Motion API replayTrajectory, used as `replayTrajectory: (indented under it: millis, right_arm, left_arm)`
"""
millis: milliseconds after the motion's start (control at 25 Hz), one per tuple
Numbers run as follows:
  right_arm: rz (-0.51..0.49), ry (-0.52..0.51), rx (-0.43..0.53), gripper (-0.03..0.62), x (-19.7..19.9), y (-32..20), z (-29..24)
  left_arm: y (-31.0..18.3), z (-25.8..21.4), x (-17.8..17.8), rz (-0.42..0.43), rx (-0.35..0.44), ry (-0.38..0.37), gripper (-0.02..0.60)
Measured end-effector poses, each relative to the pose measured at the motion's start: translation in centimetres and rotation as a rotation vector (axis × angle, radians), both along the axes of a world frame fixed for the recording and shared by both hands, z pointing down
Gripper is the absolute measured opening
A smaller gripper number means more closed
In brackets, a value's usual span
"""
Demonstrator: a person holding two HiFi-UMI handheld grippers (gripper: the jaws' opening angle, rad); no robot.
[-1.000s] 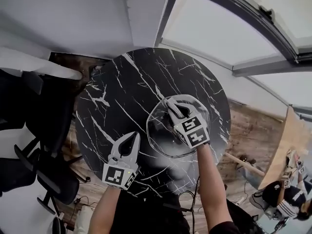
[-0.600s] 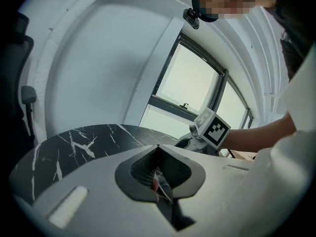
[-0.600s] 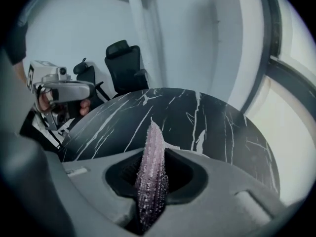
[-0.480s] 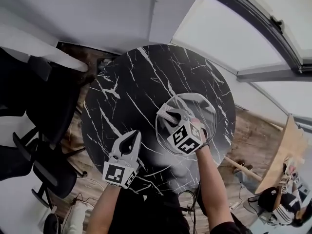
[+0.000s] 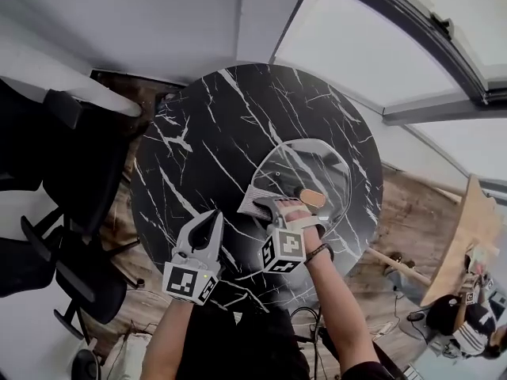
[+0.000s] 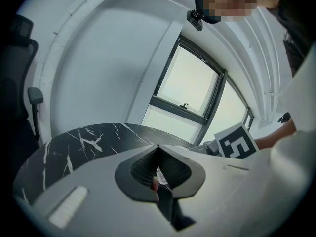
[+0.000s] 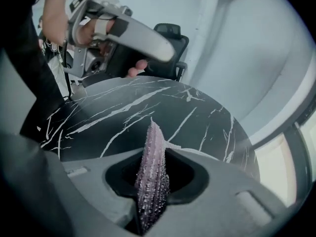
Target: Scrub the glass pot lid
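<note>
Black marble tabletop, glass lid near its right edge, and the right gripper, pinching the scrub pad, slides back off the glass to the lid's near rim (stroke done, likely). Left gripper idles, jaws pressed together.

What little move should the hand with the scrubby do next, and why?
Probably slide the right gripper further onto the glass lid. Its jaws pinch the purple scrub pad, but the pad sits at the lid's edge, partly over the bare table, so most of the glass goes unscrubbed.
</note>
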State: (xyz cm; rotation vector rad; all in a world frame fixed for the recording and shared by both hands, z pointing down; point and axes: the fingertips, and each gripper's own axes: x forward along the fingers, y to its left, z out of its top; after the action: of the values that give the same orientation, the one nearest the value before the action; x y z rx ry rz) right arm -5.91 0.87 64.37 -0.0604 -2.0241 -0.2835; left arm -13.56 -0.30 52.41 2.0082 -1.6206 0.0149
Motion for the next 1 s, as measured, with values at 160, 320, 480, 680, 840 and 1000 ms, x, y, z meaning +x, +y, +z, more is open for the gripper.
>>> replayTrajectory:
  millis: [160,320,480,680,840,1000]
  right_arm:
    - [-0.021,-0.028,0.007,0.084,1.6,2.6,-0.1]
    - [-0.032,-0.048,-0.072,0.086,3.7,6.1,0.0]
    - [0.013,-0.034,-0.290,0.086,7.1,9.7,-0.6]
    - [0.378,-0.319,-0.101,0.081,10.7,2.5,-7.5]
    - [0.671,-0.446,0.186,0.080,13.5,-4.5,-11.9]
    - [0.728,-0.347,0.259,0.081,14.0,-6.2,-8.9]
  left_arm:
    - [0.5,0.0,1.2,0.023,0.001,-0.001,0.003]
    - [0.7,0.0,3.1,0.062,0.001,-0.002,0.003]
    - [0.7,-0.7,5.3,0.098,0.008,0.013,0.003]
    - [0.8,-1.7,7.2,0.144,0.025,-0.011,0.003]
    - [0.4,-1.9,8.0,0.144,0.026,-0.010,0.003]
    - [0.2,-2.1,8.2,0.135,0.020,-0.003,0.003]
